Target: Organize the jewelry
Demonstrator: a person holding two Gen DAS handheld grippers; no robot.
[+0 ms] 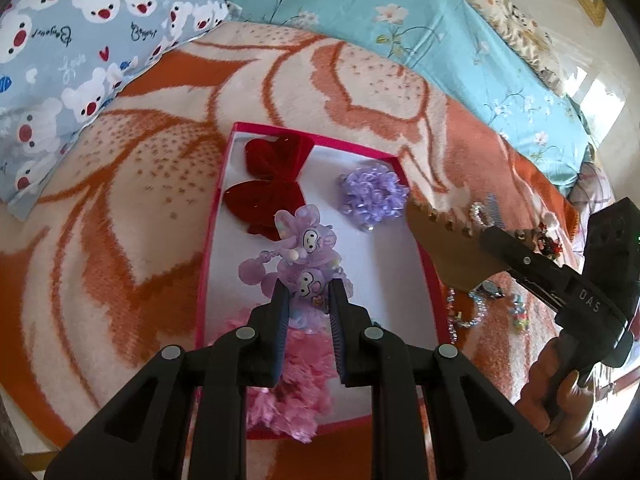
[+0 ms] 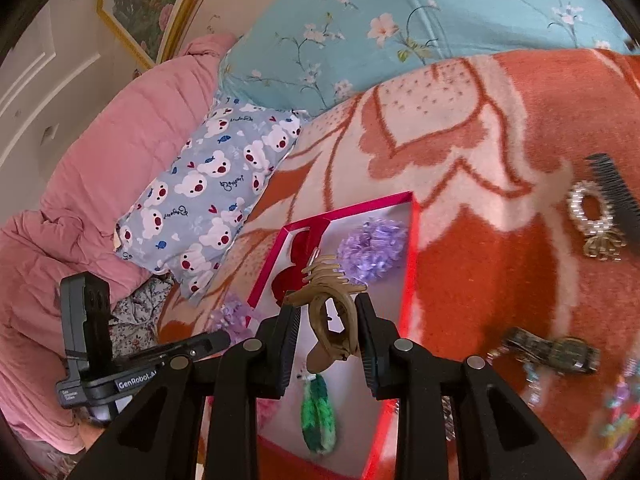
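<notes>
Over the pink-rimmed white box point(image 1: 218, 216) on the bed: left tool point(image 1: 306, 300) clamped on a purple cartoon hair tie point(image 1: 304, 256); right tool point(image 2: 326, 320) pinching a tan claw clip point(image 2: 332, 304); risk of colliding, snagging, dropping outside.

So the box point(image 1: 224, 184) has hot pink walls and a white inside. In it: a dark red velvet bow point(image 1: 268, 184), a lilac scrunchie point(image 1: 372, 194), a fluffy pink one point(image 1: 296, 392) and a green one point(image 2: 316, 412). Under the box is an orange and cream blanket point(image 1: 140, 184), and beyond it a blue pillow point(image 1: 80, 56) with white bears.
</notes>
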